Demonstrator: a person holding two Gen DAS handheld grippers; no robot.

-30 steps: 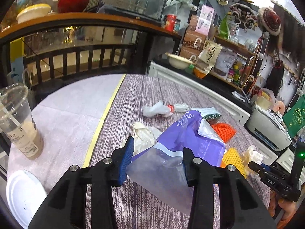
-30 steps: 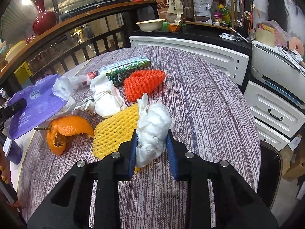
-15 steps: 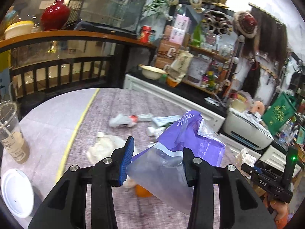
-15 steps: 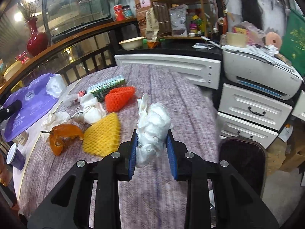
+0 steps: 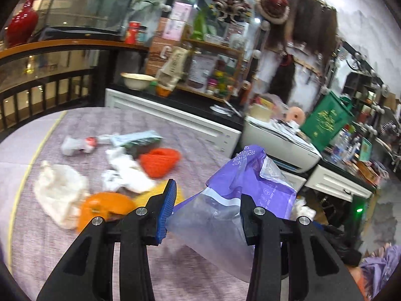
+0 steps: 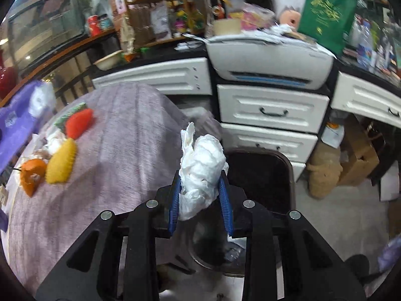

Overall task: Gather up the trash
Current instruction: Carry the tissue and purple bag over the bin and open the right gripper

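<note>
Both fisheye views are evenly lit by soft indoor light, with dark vignetted corners and straight edges bowed toward the rim. Motion blur smears the litter on the table (image 5: 105,123) and the shelves (image 6: 160,17) behind, while each gripper's black frame stays sharp. The upper right of the left wrist view washes out pale.

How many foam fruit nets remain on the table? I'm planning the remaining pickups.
2: the orange-red net lies farther back beside the green carton; the yellow net lies nearer, beside the orange peel. Others may be hidden.
</note>
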